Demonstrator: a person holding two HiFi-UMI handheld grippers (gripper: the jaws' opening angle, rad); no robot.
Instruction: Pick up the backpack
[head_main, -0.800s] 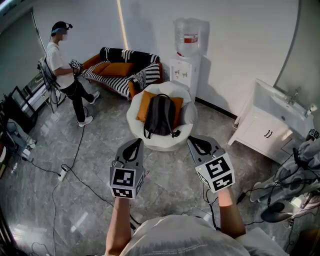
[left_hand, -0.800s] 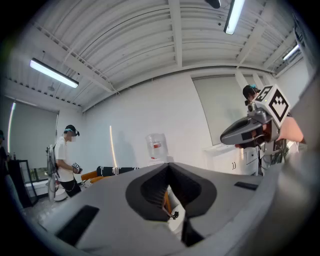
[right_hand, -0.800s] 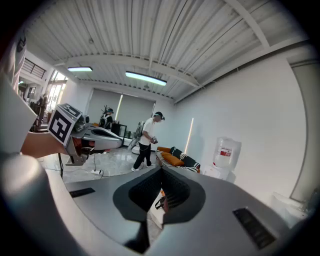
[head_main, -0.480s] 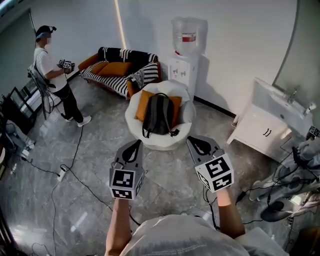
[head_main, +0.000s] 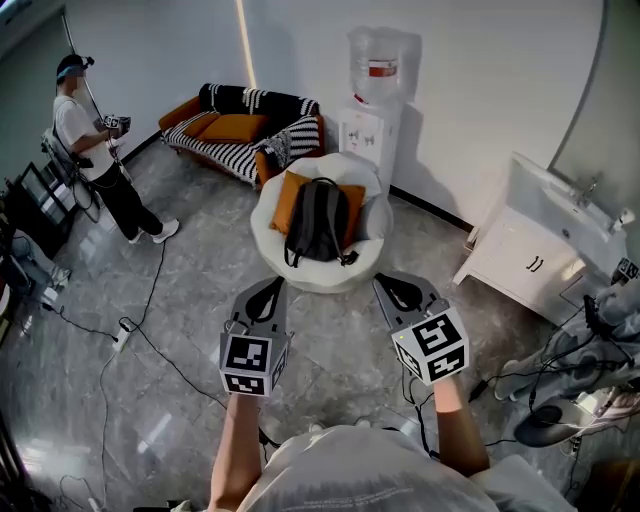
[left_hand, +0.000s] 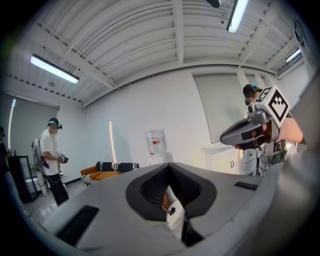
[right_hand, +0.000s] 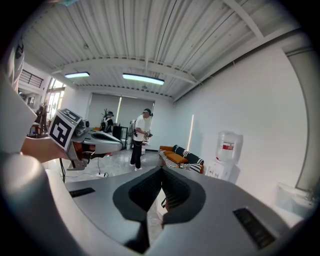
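The dark grey backpack (head_main: 318, 222) stands upright against an orange cushion (head_main: 290, 200) on a round white chair (head_main: 300, 272), in the middle of the head view. My left gripper (head_main: 270, 285) and right gripper (head_main: 386, 283) hover side by side over the floor, just short of the chair. Both are shut with nothing between the jaws. In the left gripper view, the left gripper (left_hand: 169, 166) has its jaws closed, and a sliver of the white chair (left_hand: 176, 220) shows through the gap. The right gripper (right_hand: 161, 170) looks the same in its own view.
A water dispenser (head_main: 375, 95) and a striped sofa (head_main: 245, 130) stand against the far wall behind the chair. A white sink cabinet (head_main: 535, 255) is on the right. A person (head_main: 95, 150) stands at the far left. Cables (head_main: 140, 340) cross the floor at left, and gear (head_main: 590, 370) is piled at right.
The person at the back has walked further left and away. Both grippers stay shut in the same spot in the view; the chair has slid slightly up the picture.
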